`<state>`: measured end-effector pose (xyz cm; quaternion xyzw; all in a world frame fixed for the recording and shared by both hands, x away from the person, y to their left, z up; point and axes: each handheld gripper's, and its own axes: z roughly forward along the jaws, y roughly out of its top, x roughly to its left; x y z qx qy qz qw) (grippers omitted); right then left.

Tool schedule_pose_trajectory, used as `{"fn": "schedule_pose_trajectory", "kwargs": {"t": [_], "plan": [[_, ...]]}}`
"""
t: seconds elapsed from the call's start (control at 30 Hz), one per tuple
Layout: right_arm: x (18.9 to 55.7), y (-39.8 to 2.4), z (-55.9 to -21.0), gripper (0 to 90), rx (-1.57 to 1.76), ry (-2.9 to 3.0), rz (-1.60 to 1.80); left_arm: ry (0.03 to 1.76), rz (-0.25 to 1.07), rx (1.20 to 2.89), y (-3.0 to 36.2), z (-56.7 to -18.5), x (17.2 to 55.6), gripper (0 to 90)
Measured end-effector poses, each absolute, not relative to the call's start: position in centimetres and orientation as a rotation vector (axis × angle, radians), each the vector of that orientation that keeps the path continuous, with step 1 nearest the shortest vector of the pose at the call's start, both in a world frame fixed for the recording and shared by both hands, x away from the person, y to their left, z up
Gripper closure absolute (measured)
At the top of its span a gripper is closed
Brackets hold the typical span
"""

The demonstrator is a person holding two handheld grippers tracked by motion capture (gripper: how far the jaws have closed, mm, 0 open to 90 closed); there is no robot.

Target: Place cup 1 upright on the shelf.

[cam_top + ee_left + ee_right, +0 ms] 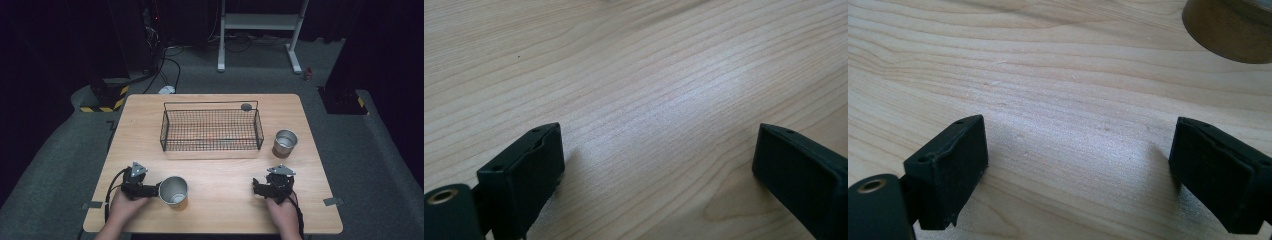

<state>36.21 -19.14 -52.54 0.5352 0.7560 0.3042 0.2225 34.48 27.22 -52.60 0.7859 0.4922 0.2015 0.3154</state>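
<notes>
- The near metal cup (173,190) stands upright on the worktop (220,185), at the front left, its mouth open upward and something pale lying in its bottom.
- The left hand-held gripper (156,189) lies level just beside it, tips at the cup's left wall. In the left gripper view its jaws stand apart over bare wood with nothing between them, so it holds nothing.
- The right hand-held gripper (256,187) rests at the front right, well apart from that cup. Its jaws are also spread wide and empty in the right gripper view.
- A second metal cup (285,142) stands farther back on the right, near the right end of the wire basket (211,131).
- By the look of it, the near cup is thin steel: light, stiff and smooth, so likely slippery and quick to tip or slide if nudged.
- The surest hold seems to be a pinch over the rim, one jaw inside and one outside the wall.
- No brand, label or writing can be read on either cup.
</notes>
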Motion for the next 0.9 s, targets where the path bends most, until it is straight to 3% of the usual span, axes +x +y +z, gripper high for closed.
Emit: {"fn": "schedule_pose_trajectory", "kwargs": {"t": [0.9], "plan": [[36.2,-19.1,-52.5,8.7,1.477,2.089,0.841,1.198,0.535,1.906,28.4,-49.5,33.1,9.3]]}}
